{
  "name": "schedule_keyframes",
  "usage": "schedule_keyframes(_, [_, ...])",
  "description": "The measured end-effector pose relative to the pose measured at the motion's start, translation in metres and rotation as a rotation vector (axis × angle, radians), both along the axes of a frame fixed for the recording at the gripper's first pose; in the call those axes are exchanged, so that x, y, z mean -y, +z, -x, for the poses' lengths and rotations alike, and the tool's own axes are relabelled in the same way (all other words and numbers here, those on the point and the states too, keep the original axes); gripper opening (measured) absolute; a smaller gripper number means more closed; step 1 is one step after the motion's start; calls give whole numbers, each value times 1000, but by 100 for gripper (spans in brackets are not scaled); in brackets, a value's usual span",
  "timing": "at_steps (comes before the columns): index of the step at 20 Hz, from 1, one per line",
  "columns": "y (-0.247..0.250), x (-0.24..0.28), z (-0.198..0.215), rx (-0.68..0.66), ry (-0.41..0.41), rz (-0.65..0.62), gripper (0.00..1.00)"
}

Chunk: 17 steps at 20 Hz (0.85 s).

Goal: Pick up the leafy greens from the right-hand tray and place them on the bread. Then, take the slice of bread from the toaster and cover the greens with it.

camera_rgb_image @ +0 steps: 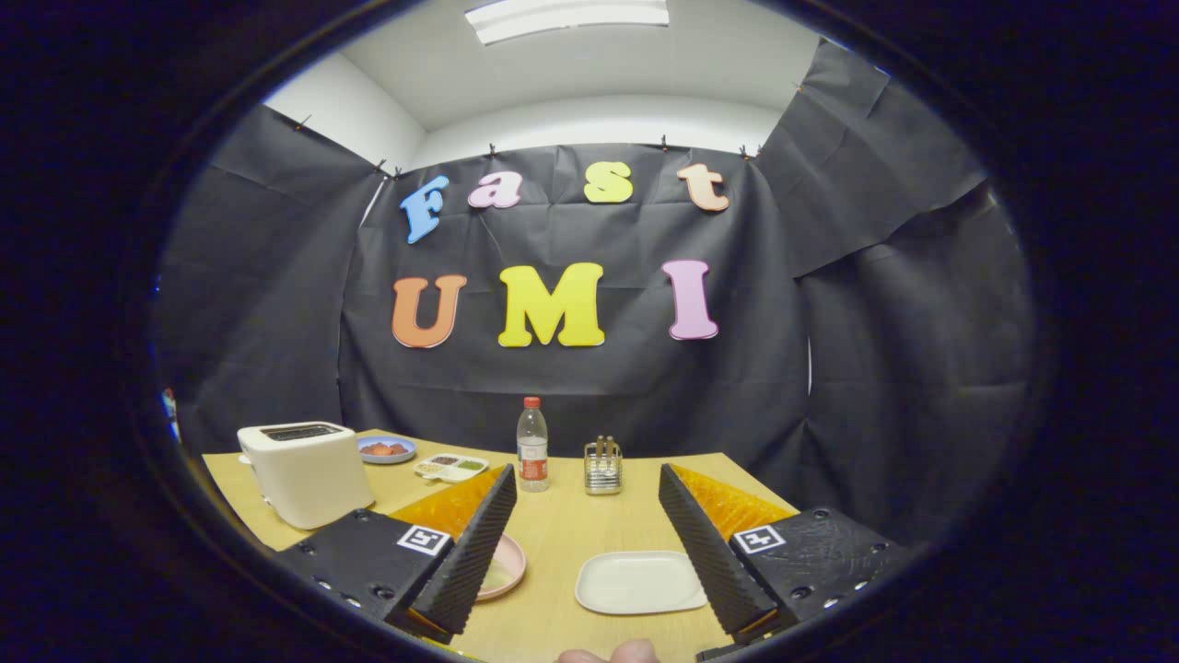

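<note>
Pale wood is what you are working over: the table (562, 543) runs from just under your fingers back to the black cloth wall (571, 368), which hangs in creased panels pinned along the top, with white wall and a ceiling light (566, 17) above it.

Your gripper (582, 525) hangs above the near part of the table with its fingers (474, 552) spread wide and nothing between them (the ribbed black pads face each other across a broad gap). A fingertip (608, 654) of your hand peeks in at the very near edge.

Between the fingers, close to the right one, lies a white square tray (640, 582); its surface looks bare, and no leafy greens can be made out on it. Half hidden behind the left finger sits a pink plate (505, 566), with something pale on it that you cannot identify from here.

Beyond the left finger stands the cream toaster (306, 470), its slot dark, and whether a slice sits in it cannot be told. Behind it are a blue plate (387, 449) holding something red and a white divided dish (451, 467). Farther back, ahead of the gap, stand a clear bottle (532, 445) with a red cap and, just beside it, a small wire rack (603, 467).
</note>
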<state>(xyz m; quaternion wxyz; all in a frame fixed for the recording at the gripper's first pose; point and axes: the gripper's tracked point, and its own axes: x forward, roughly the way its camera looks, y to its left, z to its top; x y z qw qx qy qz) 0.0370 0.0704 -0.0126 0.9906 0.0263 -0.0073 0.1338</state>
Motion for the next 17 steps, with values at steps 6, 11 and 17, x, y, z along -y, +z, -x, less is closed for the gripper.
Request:
schedule_keyframes(6, [12, 6, 11, 4, -20, 21, 95])
schedule_keyframes(11, [19, -10, 27, 23, 2, 39, 95])
schedule_keyframes(17, [36, -18, 34, 58, -12, 47, 95])
